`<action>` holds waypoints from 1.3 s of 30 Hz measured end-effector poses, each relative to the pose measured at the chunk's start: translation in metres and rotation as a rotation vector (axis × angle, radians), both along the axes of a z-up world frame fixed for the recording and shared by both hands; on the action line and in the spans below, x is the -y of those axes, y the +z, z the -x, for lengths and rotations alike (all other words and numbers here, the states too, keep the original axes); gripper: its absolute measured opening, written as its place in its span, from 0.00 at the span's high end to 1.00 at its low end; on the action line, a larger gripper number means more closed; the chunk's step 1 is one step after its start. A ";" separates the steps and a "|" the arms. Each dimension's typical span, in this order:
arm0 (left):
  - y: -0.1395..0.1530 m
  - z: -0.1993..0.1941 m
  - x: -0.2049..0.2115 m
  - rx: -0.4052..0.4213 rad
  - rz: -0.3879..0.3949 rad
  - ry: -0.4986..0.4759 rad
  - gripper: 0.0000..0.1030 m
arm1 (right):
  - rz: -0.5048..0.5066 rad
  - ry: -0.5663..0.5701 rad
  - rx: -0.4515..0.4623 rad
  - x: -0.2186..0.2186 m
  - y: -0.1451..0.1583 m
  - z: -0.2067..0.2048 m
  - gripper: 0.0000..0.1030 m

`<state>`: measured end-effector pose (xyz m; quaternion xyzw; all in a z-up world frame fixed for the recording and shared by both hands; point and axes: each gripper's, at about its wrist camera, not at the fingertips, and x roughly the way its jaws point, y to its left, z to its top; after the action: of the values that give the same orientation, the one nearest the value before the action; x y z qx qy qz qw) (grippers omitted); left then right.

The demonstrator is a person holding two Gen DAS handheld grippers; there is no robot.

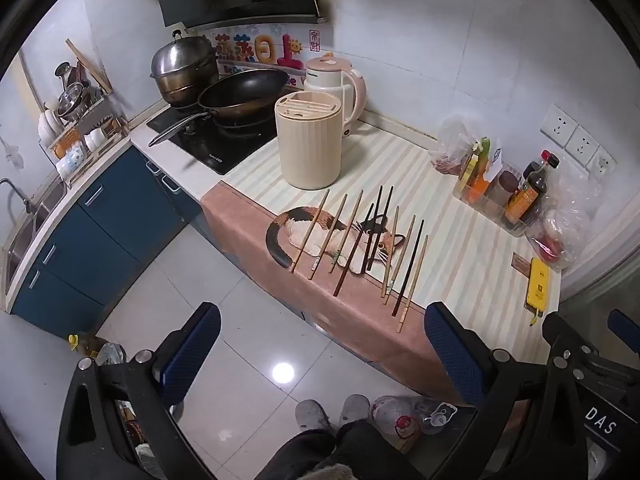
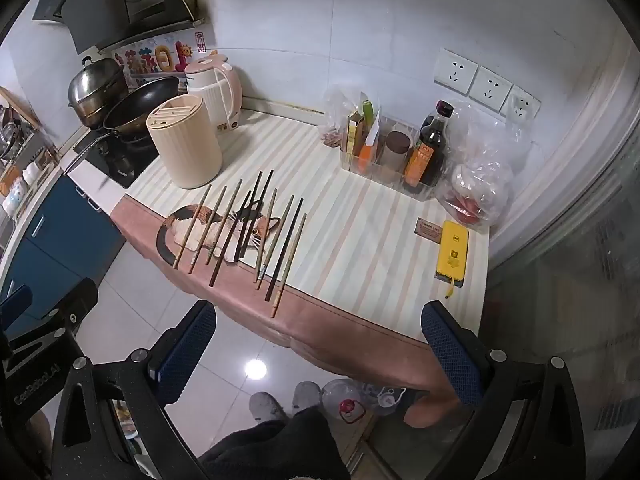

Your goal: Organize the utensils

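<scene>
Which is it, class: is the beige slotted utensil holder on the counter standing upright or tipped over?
Upright. The utensil holder stands on its base on the striped mat, its slotted top facing up, behind the chopsticks.

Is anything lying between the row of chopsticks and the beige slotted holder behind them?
Nothing visible does. The chopsticks lie in a row on the cat-print mat, and only bare striped cloth separates them from the holder, whose slotted top is uncovered.

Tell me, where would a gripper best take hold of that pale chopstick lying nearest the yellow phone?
Probably at the near tip of the pale chopstick, coming from the floor side. That end juts past the counter's front edge onto the pink cloth overhang, and only a dark chopstick lies close, on its left. The right gripper, open, already faces that edge.
</scene>
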<state>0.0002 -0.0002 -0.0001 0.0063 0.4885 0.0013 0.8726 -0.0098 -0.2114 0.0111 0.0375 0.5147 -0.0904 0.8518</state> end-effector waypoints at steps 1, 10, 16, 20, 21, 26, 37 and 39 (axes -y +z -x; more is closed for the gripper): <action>0.000 0.000 0.000 0.002 0.003 0.000 0.00 | -0.002 0.000 0.001 0.000 0.000 0.000 0.00; -0.002 0.005 -0.004 -0.004 0.008 0.001 0.00 | -0.002 0.002 0.002 0.000 0.002 -0.001 0.00; -0.006 0.003 -0.008 -0.012 0.021 0.007 0.00 | 0.006 0.006 0.000 -0.001 0.003 0.001 0.00; -0.005 0.003 -0.007 -0.011 0.023 0.006 0.00 | 0.016 0.003 0.001 -0.007 0.003 0.001 0.00; -0.006 0.003 -0.007 -0.010 0.022 0.006 0.00 | 0.017 0.003 0.000 -0.006 0.003 0.000 0.00; -0.007 0.003 -0.007 -0.010 0.025 0.003 0.00 | 0.027 0.003 -0.004 -0.009 0.003 -0.002 0.00; -0.006 0.002 -0.007 -0.007 0.021 0.005 0.00 | 0.028 0.006 0.000 -0.008 0.004 -0.002 0.00; -0.004 0.001 -0.008 -0.006 0.022 0.004 0.00 | 0.028 0.007 0.000 -0.008 0.005 -0.002 0.00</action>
<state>-0.0010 0.0080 -0.0044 -0.0042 0.4911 -0.0020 0.8711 -0.0083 -0.2031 0.0157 0.0240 0.5135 -0.0947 0.8525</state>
